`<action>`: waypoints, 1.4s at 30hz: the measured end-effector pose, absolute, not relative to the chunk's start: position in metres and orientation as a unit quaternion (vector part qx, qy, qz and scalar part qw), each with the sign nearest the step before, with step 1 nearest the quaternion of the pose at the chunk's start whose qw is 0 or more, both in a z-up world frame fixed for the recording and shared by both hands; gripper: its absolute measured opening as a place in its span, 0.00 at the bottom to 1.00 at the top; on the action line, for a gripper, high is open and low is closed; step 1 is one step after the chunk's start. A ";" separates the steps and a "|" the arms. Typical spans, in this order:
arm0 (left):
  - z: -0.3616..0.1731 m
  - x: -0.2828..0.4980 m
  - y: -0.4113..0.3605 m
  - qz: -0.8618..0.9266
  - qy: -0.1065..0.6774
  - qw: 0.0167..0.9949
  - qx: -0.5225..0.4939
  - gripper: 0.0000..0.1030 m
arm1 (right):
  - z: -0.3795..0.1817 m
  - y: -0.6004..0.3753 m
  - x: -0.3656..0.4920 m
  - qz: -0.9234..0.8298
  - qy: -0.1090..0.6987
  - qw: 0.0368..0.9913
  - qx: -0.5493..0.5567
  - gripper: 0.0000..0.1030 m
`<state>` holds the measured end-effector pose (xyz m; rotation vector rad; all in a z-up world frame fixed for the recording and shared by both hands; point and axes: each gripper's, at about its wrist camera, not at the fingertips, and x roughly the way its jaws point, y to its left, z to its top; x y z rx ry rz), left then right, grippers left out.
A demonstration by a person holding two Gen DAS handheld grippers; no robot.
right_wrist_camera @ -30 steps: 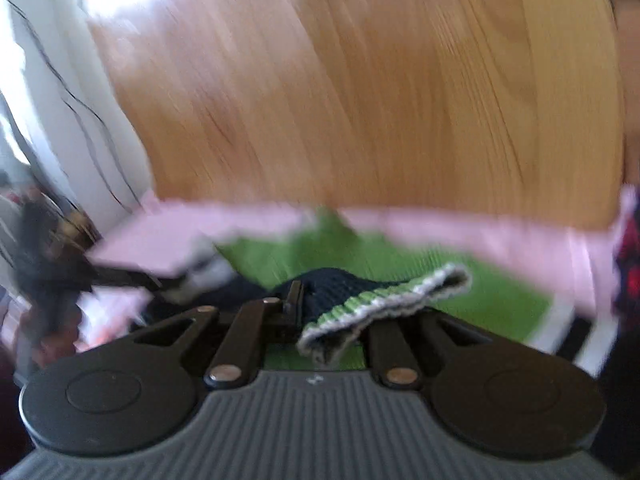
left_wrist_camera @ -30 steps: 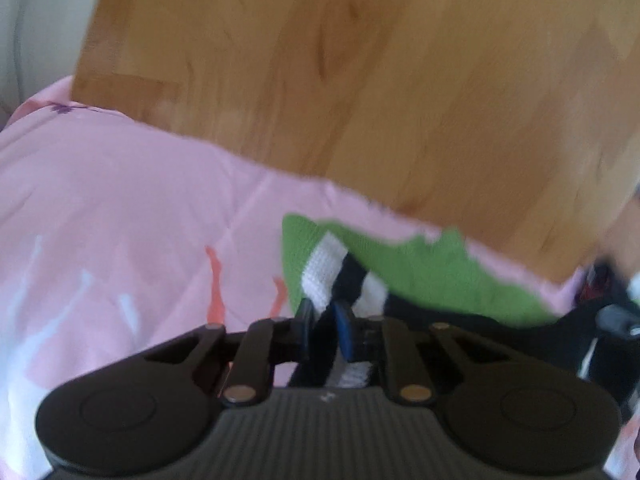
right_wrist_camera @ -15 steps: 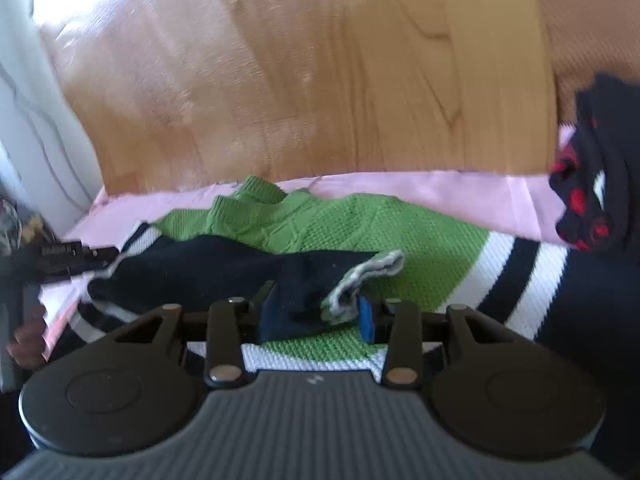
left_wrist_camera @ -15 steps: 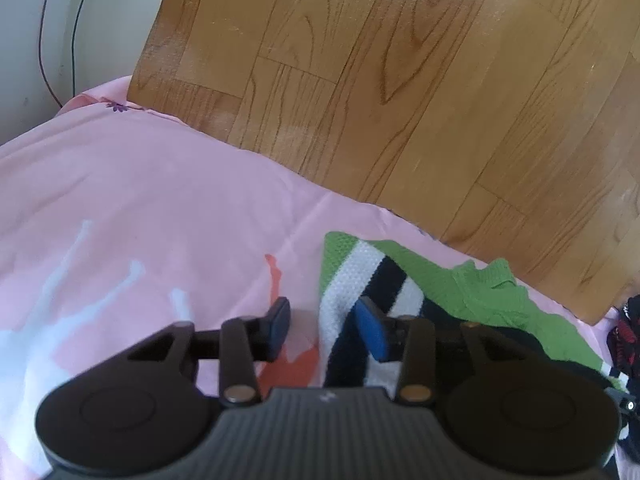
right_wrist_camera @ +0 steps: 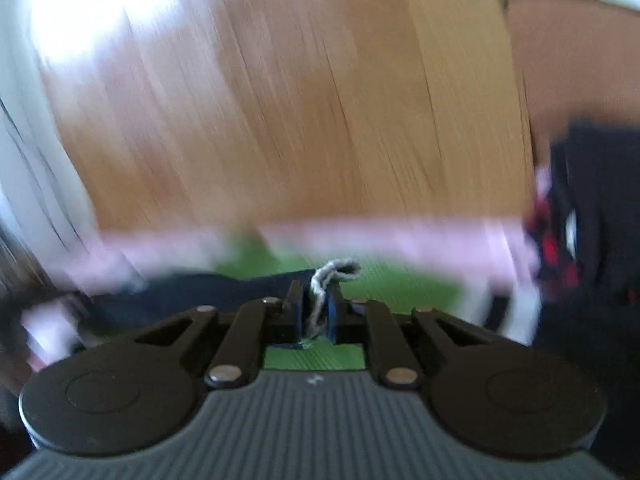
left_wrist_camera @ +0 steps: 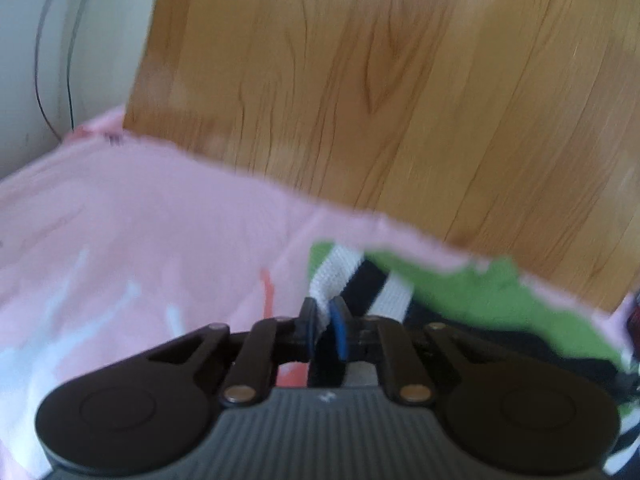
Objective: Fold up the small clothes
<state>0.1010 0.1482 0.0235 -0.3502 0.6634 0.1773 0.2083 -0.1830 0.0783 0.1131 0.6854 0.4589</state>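
A small knit sweater (left_wrist_camera: pixel 472 292), green with white and navy stripes, lies on a pink sheet (left_wrist_camera: pixel 140 220). My left gripper (left_wrist_camera: pixel 323 312) is shut on the sweater's striped hem at its left edge. In the right wrist view the sweater (right_wrist_camera: pixel 392 284) shows as green and navy, blurred. My right gripper (right_wrist_camera: pixel 316 300) is shut on its grey-white cuff edge (right_wrist_camera: pixel 336 270), which sticks up between the fingers.
Wooden floor (left_wrist_camera: pixel 400 100) lies beyond the sheet's far edge. A white wall with cables (left_wrist_camera: pixel 52 60) is at the left. A dark garment with red marks (right_wrist_camera: pixel 584 220) lies at the right of the sweater.
Both grippers were open half a second ago around the sweater's edges; both have now shut on the fabric. Both views are blurred by motion.
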 end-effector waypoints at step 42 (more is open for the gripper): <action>0.025 0.095 0.100 0.011 0.327 0.942 -0.078 0.49 | 0.056 -0.135 0.187 0.247 0.331 0.904 0.113 0.39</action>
